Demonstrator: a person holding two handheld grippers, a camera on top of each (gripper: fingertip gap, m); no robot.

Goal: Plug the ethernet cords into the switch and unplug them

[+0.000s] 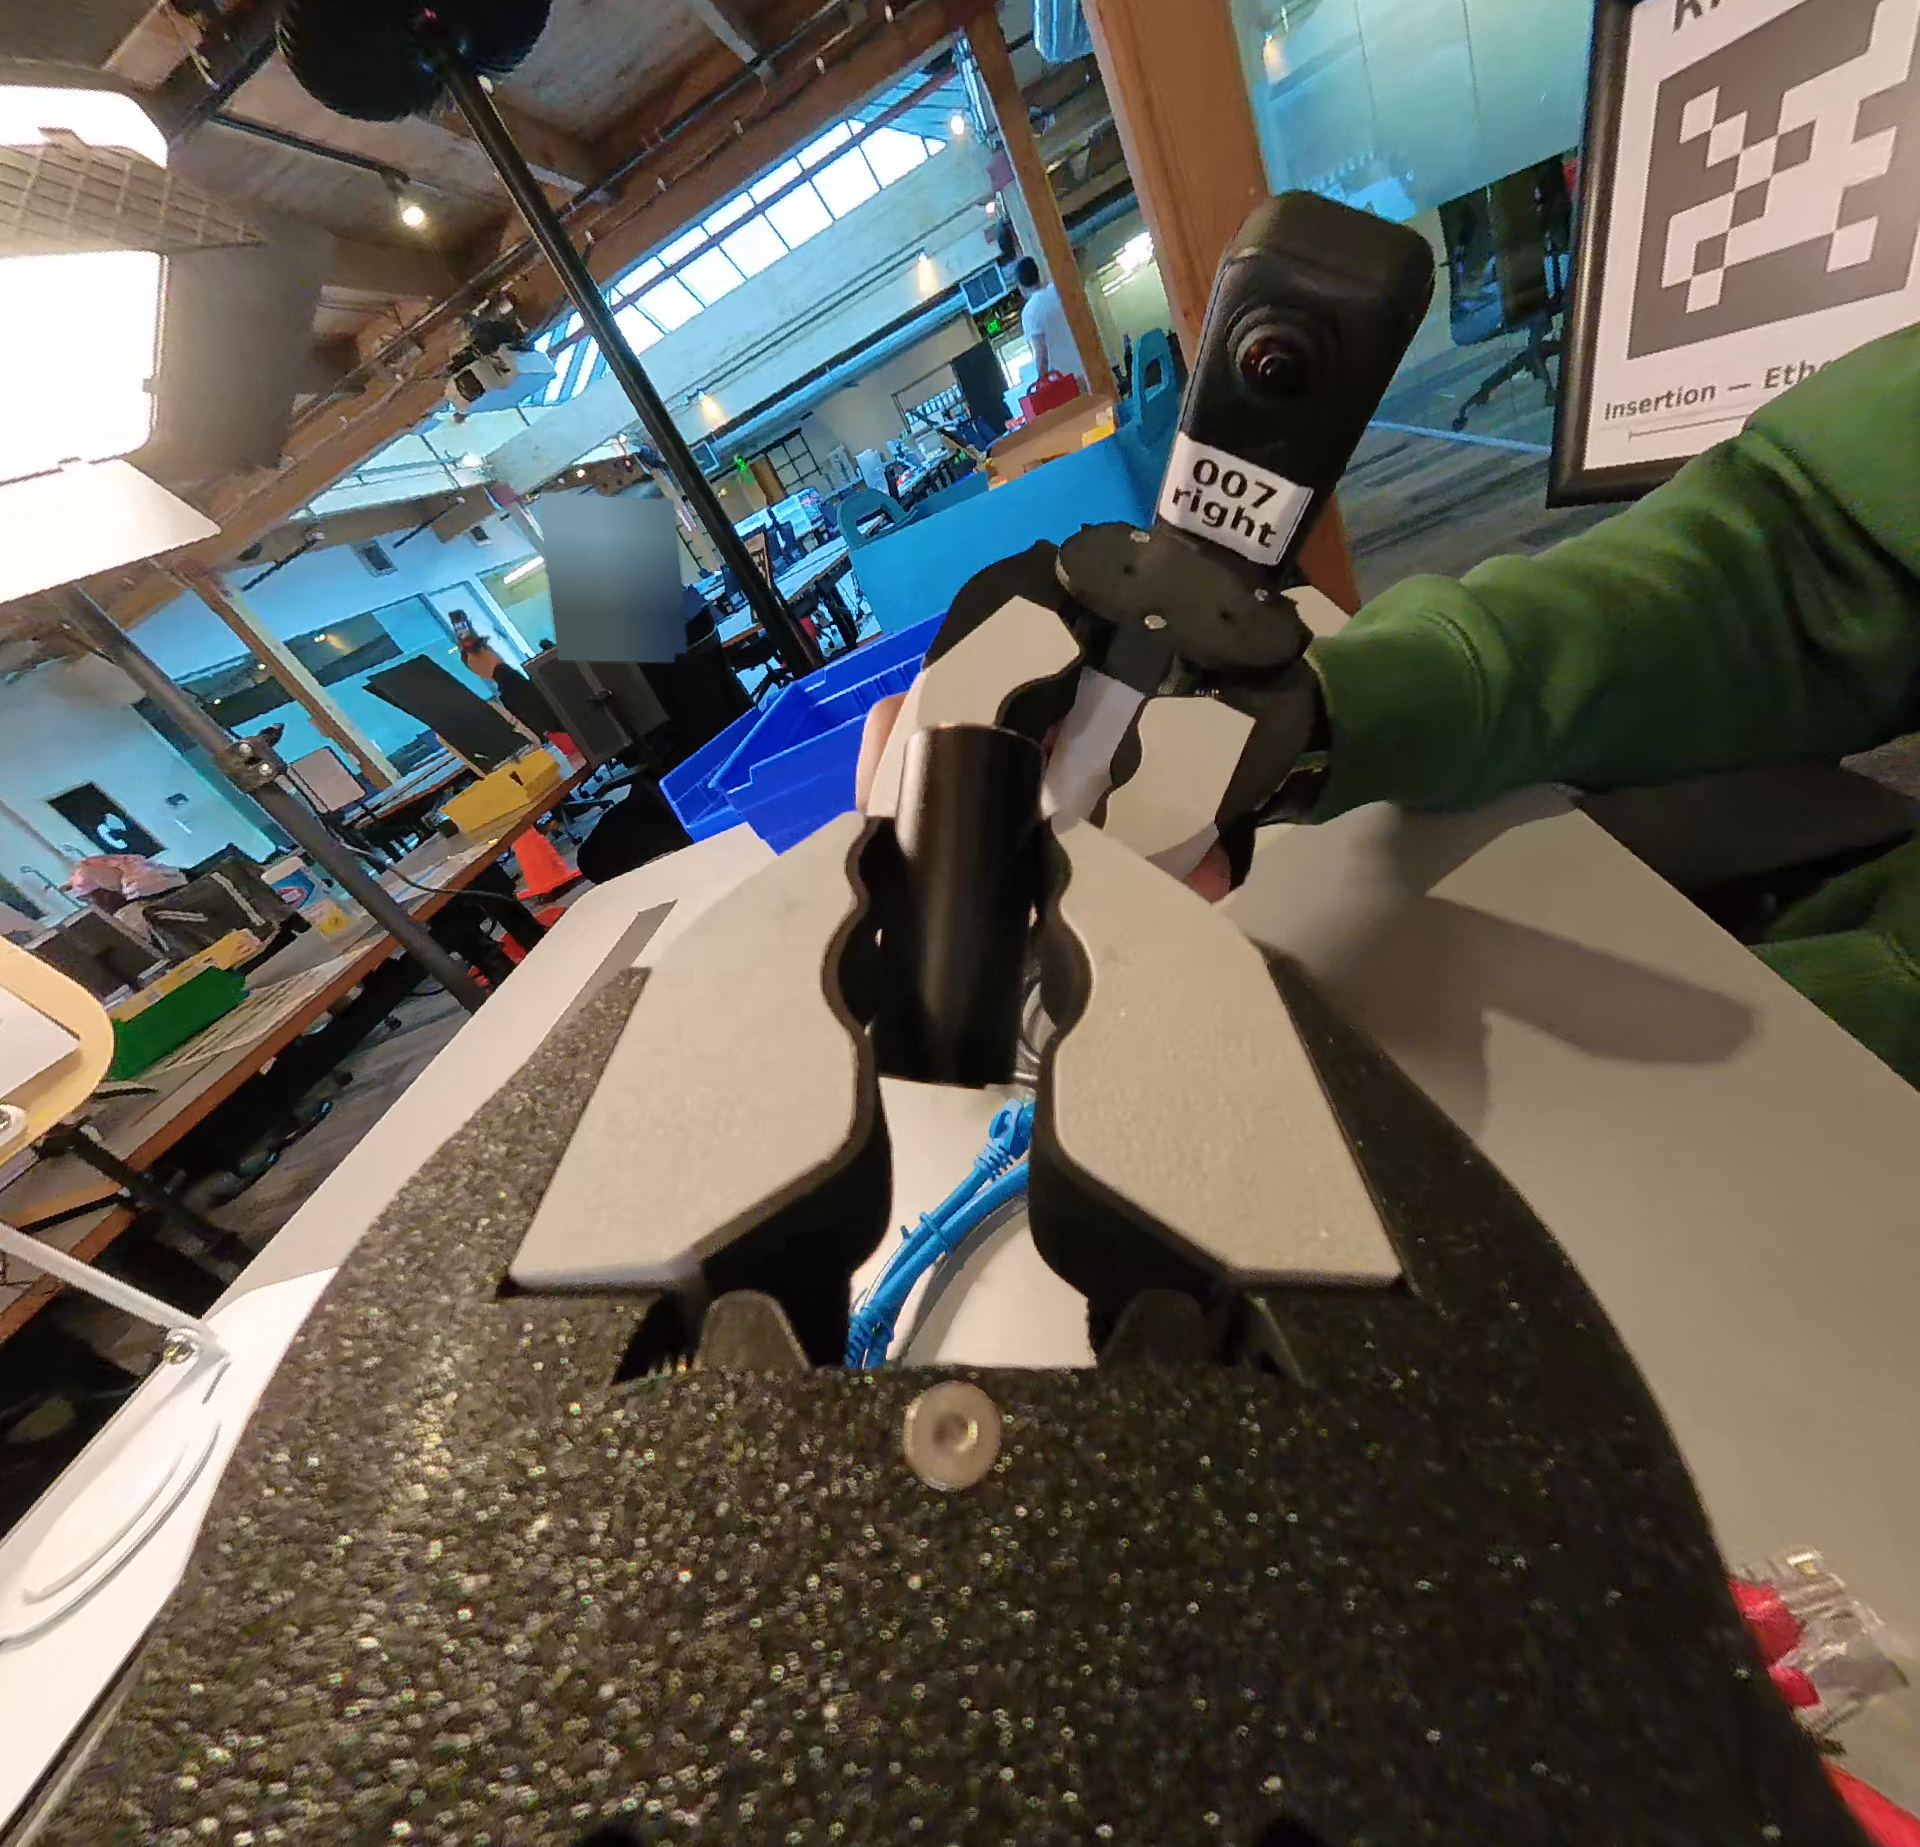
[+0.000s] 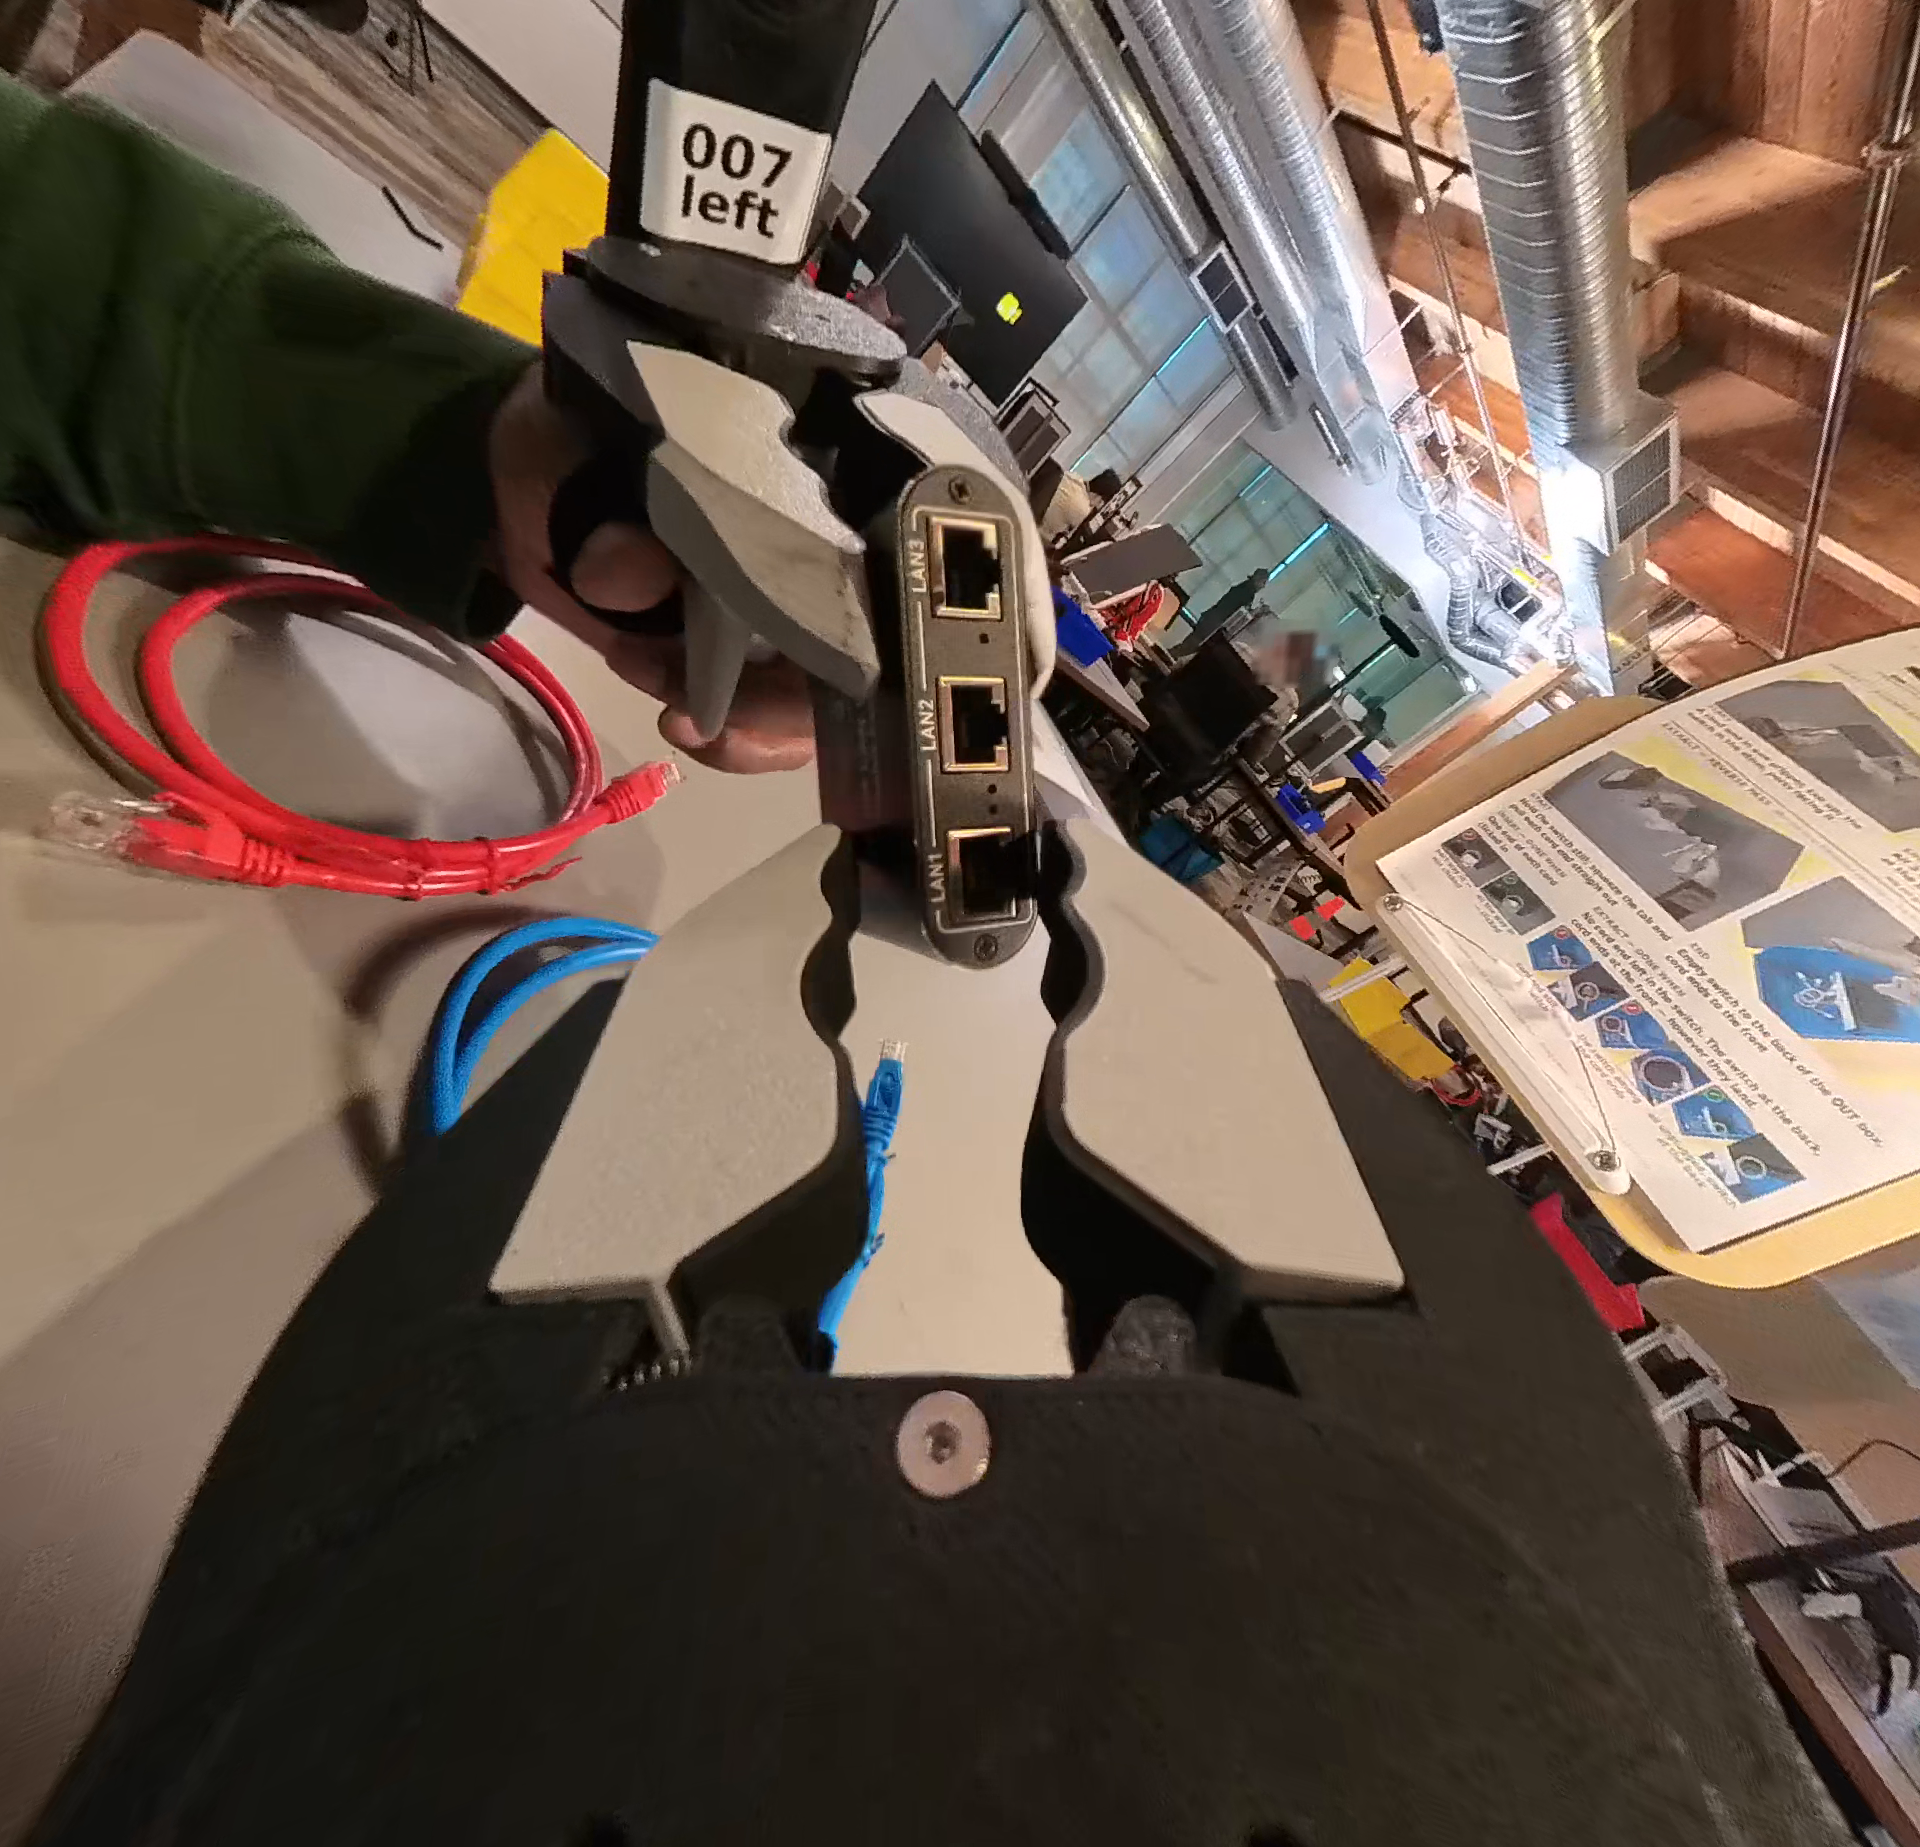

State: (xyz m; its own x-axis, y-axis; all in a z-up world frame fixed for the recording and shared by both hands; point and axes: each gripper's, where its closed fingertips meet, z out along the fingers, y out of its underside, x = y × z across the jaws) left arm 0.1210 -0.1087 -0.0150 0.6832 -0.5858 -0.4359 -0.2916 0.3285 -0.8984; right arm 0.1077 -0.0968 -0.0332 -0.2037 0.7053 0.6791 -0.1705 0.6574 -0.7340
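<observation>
A black switch (image 2: 971, 717) with three empty ports on its face is held upright above the grey table (image 2: 156, 1018). My left gripper (image 1: 956, 862) is shut on its body (image 1: 961, 914); in the right wrist view it (image 2: 894, 550) clamps the upper part. My right gripper (image 2: 940, 883) is closed around the switch's lower end, and it shows beyond the switch in the left wrist view (image 1: 1049, 748). A coiled blue ethernet cord (image 2: 499, 987) lies on the table below, its plug (image 2: 888, 1059) loose. A coiled red ethernet cord (image 2: 312, 841) lies farther left, unplugged.
An instruction board (image 2: 1662, 966) stands at the table's right. A framed marker sign (image 1: 1766, 187) stands behind the green sleeve (image 1: 1610, 675). Blue bins (image 1: 800, 758) sit past the table's far edge. A black light stand pole (image 1: 623, 343) rises behind. The tips of both grippers are at nearly the same place.
</observation>
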